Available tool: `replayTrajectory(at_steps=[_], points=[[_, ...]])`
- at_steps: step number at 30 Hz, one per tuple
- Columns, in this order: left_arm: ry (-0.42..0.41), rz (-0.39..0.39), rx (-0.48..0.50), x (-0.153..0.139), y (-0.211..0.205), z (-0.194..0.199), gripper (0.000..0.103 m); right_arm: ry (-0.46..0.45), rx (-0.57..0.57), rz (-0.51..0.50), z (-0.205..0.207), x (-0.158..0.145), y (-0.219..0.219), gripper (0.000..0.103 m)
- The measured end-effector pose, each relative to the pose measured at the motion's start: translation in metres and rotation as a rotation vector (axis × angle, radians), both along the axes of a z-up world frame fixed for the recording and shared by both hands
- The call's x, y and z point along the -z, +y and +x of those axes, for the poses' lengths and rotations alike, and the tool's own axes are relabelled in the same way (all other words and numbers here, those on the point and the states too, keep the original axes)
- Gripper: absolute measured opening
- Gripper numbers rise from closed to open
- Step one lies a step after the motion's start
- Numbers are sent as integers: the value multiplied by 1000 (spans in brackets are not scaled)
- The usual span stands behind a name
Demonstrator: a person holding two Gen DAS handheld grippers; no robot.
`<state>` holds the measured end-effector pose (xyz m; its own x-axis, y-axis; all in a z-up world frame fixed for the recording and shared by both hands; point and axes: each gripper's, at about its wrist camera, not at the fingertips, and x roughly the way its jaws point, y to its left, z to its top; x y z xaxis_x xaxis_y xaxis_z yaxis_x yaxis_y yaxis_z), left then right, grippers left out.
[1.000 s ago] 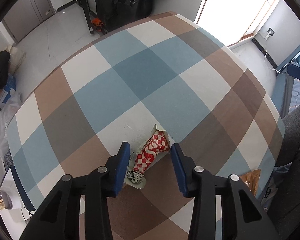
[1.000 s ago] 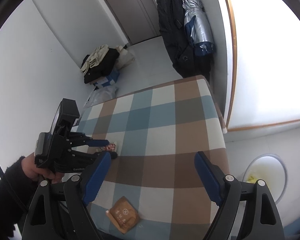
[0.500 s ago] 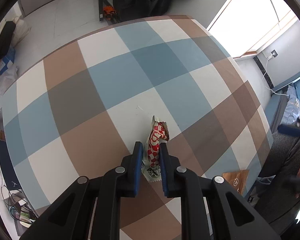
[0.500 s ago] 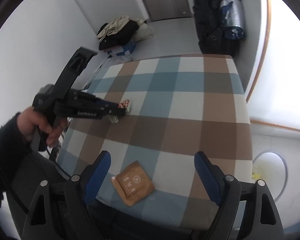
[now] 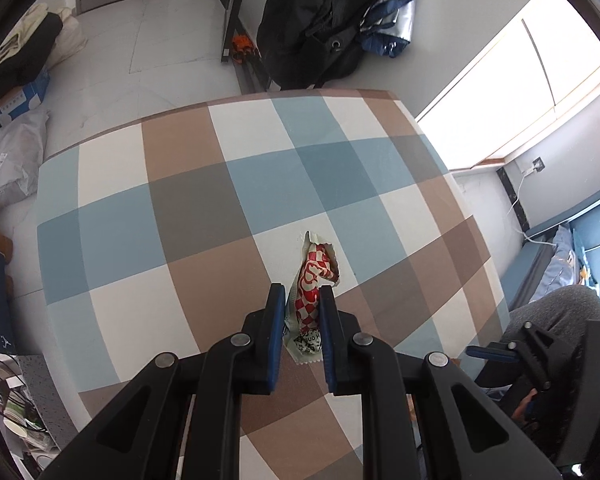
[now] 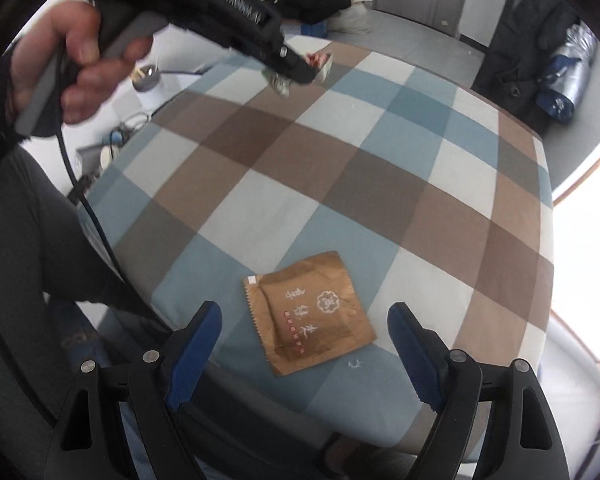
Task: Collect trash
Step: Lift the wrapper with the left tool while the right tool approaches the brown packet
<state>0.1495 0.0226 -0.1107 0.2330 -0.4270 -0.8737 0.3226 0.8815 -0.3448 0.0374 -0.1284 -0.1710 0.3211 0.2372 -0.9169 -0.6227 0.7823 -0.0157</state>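
Your left gripper (image 5: 299,300) is clamped on the red-checked wrapper (image 5: 311,286), its jaws having just closed onto it; the wrapper seems just clear of the checked tablecloth (image 5: 188,208), over the left-middle squares. Keep the squeeze steady, it's thin film and likely to slip. Your right gripper (image 6: 305,332) hangs wide open, nothing in it, straddling the brown sachet (image 6: 308,312) lying flat at the near edge. The sachet is flat and slick, so come down steep, get one fingertip (image 6: 198,338) under or against an edge, then close.
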Motion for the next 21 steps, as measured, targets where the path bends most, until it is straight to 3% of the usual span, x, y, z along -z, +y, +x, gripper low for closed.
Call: replayTrajectory(at_steps=[4,6,11,17,18,21], points=[[-10,-20,-27,-3,7,-5,12,29,24,-36,5,9,4,82],[-15,-29,-30,-4,9,-8,12,39,23,-71,7,16,6,73],[1,-71,-95,-6,22,-11,12,50,48,-57,10,18,5,70],[-28,-121,-178,-15,38,-20,12,50,93,-34,17,16,-2,52],[-38,-114,-185,-17,39,-22,12,45,103,-35,17,16,-3,45],[-47,-113,-203,-18,42,-25,12,46,123,-26,17,15,-4,42]])
